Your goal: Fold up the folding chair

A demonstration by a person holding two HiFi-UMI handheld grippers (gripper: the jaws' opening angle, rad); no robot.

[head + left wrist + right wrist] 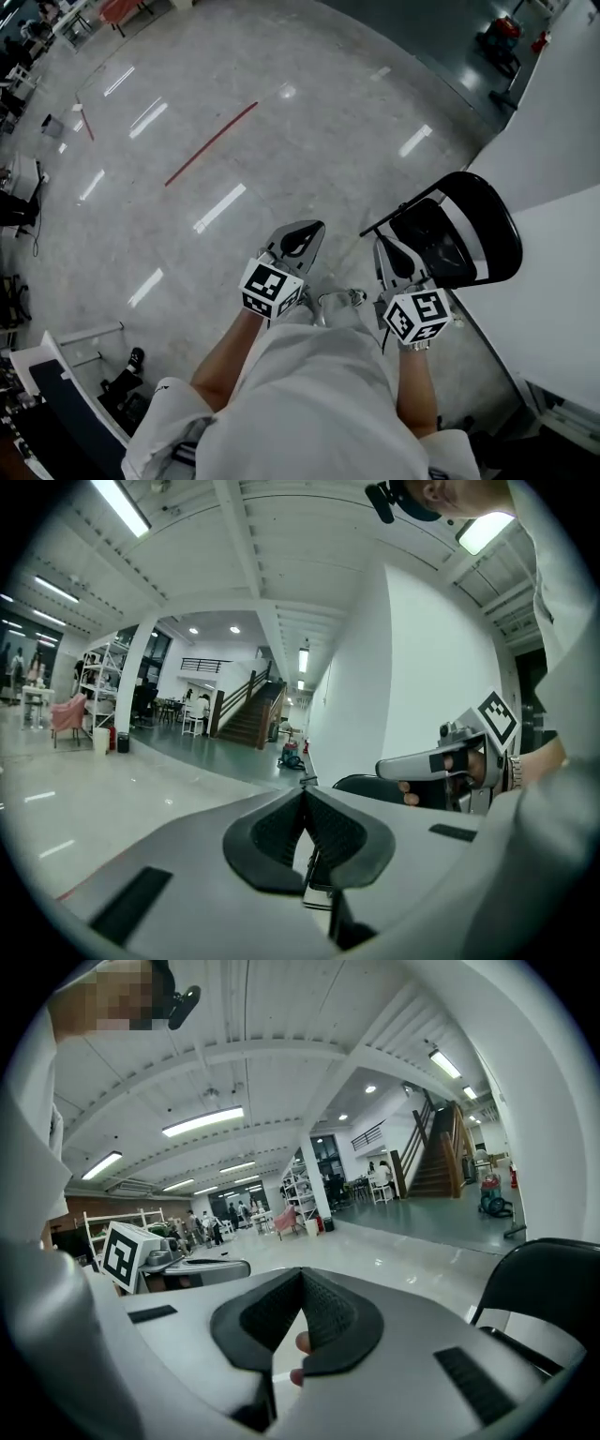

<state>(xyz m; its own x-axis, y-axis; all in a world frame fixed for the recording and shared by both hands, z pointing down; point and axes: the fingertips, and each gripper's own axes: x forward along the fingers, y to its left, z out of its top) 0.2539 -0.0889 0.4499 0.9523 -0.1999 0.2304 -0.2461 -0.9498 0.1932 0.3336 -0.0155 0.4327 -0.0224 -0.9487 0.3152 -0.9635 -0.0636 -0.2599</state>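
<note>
Folding chair (445,239) stands near closed left tongs (302,236) and right tongs (392,253).

Person dressed in white
Wore a loose white shirt (319,403) with short sleeves; left gripper (302,234) and right gripper (392,251) were pale grey with black ribbed pads, each carrying a white cube of black square markers

Glossy floor (309,112), red tape line (211,143), white wall (562,103), staircase (246,716)

Folding chair (469,234) just beyond the right gripper (390,248), left gripper (303,236) beside it.
</note>
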